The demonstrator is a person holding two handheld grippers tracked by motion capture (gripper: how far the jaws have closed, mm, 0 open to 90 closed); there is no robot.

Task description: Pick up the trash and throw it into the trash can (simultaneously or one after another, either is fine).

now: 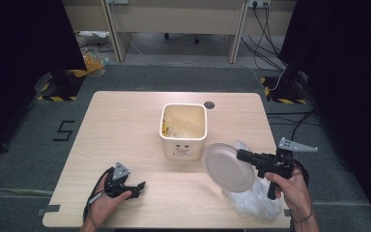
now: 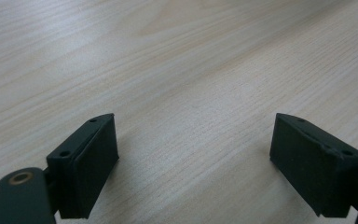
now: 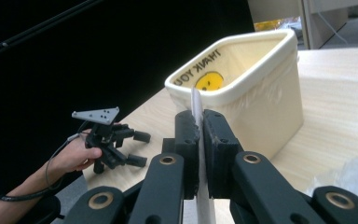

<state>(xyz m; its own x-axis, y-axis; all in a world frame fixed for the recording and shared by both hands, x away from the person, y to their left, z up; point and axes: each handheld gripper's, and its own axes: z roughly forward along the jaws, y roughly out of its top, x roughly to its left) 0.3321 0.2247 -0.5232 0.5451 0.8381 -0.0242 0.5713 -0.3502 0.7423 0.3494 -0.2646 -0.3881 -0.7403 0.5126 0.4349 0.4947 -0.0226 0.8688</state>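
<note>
High view: right gripper [image 1: 241, 155] clenched on plate [image 1: 228, 167] rim — tilt it over the bin [image 1: 184, 131] (lined, open-topped), steadily; left gripper [image 1: 136, 188] stands released, empty.

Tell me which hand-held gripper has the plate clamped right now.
The right hand-held gripper: its jaws pinch the white plate edge beside the cream bin. The left hand-held gripper hangs open over bare table.

We read "THANK YOU" in black capitals, upside down, above a yellow smiley face on the liner inside the cream bin [image 3: 242, 93]. From the high view, a black mark shaped like the numeral 5 [image 1: 64, 131] sits on the grey floor left of the table [image 1: 121, 125].
</note>
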